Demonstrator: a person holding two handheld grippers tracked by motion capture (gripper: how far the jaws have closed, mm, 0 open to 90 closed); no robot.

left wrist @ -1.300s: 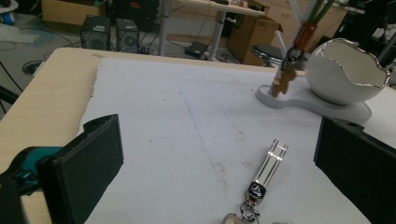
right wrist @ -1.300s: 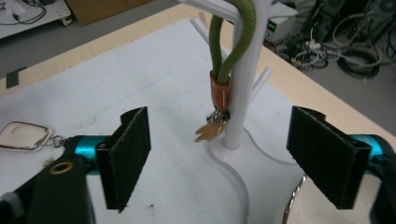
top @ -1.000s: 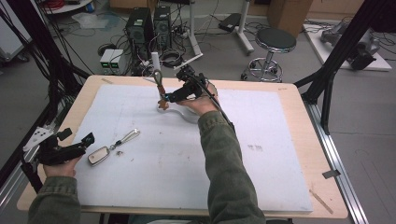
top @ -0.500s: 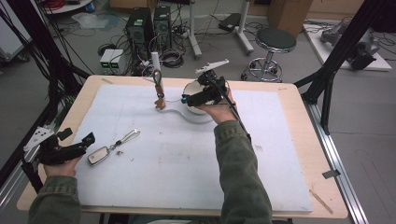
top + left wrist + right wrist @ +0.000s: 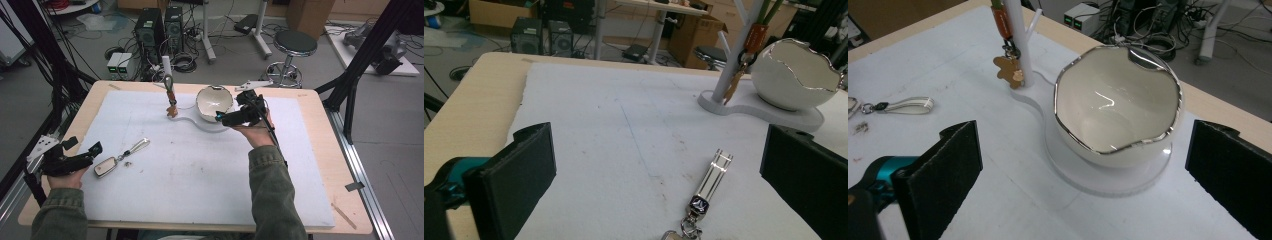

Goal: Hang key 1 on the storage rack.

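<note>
Right gripper (image 5: pixel 1083 170) wide open, holding nothing, just right of the eggshell-shaped bowl (image 5: pixel 1115 100) at the far side. Left gripper (image 5: pixel 654 175) wide open, empty, beside the key fob (image 5: pixel 106 166), near left.

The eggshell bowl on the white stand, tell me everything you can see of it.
The bowl is glossy white, ceramic by its look, shaped like a cracked eggshell with a jagged silver-edged rim. It stands upright and empty on the round end of the white stand, beside the stand's post. The right gripper faces it with jaws open, not touching.
</note>
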